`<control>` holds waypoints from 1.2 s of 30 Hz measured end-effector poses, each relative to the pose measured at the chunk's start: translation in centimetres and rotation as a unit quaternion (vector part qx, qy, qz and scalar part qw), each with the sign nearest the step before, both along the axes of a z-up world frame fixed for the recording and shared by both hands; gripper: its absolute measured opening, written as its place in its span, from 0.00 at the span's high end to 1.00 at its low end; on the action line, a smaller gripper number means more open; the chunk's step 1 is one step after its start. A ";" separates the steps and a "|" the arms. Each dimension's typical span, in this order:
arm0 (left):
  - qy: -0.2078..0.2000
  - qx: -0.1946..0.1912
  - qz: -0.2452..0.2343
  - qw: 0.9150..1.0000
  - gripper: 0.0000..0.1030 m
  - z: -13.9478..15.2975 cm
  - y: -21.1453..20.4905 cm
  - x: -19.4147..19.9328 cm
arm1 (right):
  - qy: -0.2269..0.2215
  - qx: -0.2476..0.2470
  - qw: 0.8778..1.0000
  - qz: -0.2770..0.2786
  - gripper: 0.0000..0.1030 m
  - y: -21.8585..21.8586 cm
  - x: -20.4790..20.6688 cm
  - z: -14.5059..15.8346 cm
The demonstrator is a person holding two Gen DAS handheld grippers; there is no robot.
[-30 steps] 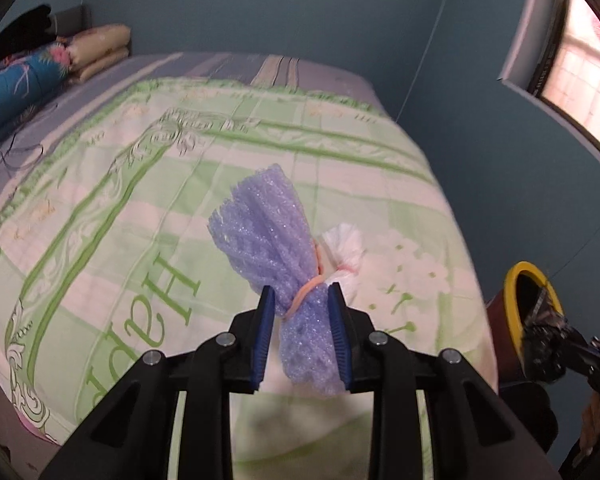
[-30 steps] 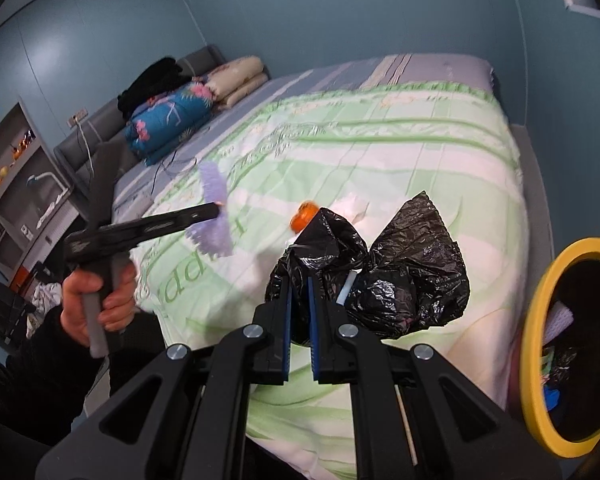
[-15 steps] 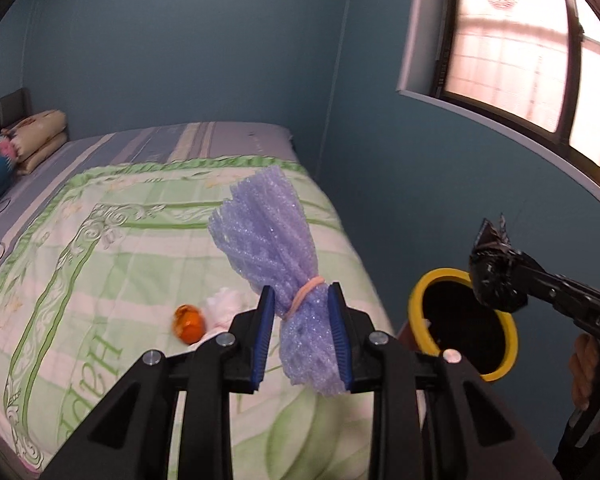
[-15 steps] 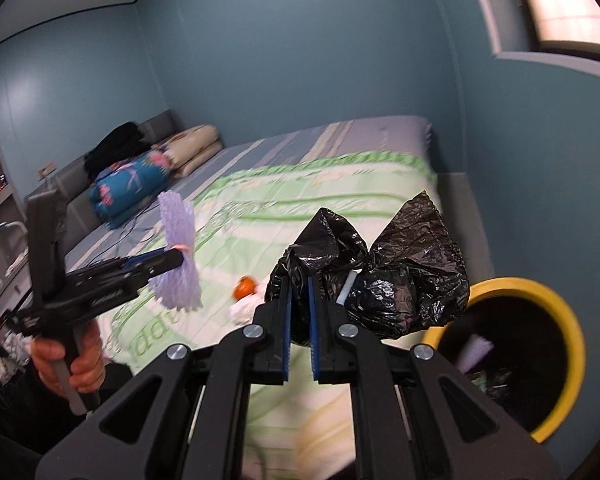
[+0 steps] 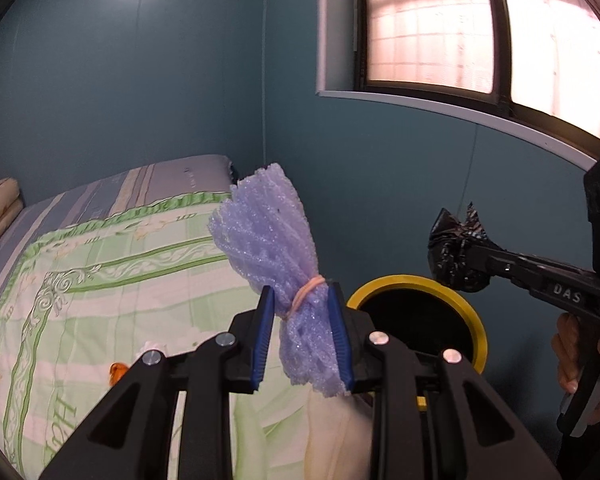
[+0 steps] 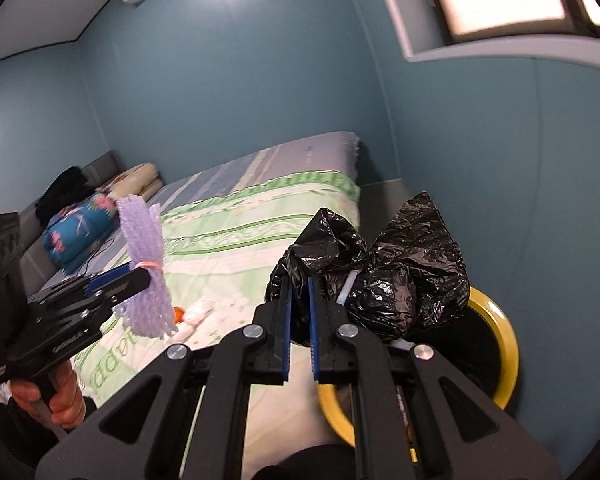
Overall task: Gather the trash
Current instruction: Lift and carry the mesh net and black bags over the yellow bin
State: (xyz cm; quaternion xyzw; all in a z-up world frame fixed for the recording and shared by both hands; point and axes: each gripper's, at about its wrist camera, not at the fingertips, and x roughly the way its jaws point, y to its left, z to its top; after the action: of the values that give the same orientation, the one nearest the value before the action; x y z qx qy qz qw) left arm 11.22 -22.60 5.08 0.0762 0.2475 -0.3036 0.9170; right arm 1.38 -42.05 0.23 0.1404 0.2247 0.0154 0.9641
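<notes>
My left gripper point(image 5: 302, 336) is shut on a purple foam net point(image 5: 272, 240) tied with a rubber band, held in the air just left of the yellow-rimmed trash bin point(image 5: 464, 312). My right gripper point(image 6: 299, 320) is shut on a knotted black plastic bag point(image 6: 388, 272), held above the bin point(image 6: 504, 344). The right gripper and bag point(image 5: 456, 256) show in the left wrist view over the bin's far right side. The left gripper with the net point(image 6: 144, 264) shows in the right wrist view at left. An orange item point(image 5: 116, 370) and a white tissue point(image 5: 152, 348) lie on the bed.
A bed with a green floral cover point(image 5: 100, 280) fills the left. Pillows and a blue bundle point(image 6: 76, 228) sit at its head. A blue wall point(image 5: 380, 184) and a window point(image 5: 480, 24) stand behind the bin, which sits between the bed and the wall.
Both grippers have swung right from over the bed toward the bin, each still holding its item. The black bag now hangs over the bin's opening.
</notes>
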 end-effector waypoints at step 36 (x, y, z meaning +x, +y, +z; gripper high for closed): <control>0.098 0.028 -0.092 0.991 0.71 -8.2 -14.8 4.7 | 0.091 0.064 0.988 -0.111 0.93 -10.4 4.4 -9.3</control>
State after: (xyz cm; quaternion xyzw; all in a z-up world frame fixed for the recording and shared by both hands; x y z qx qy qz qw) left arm 15.93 -37.39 -3.09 0.0939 0.3363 -0.3856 0.8540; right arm 5.82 -52.50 -9.05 0.2265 0.2928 -0.0906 0.9245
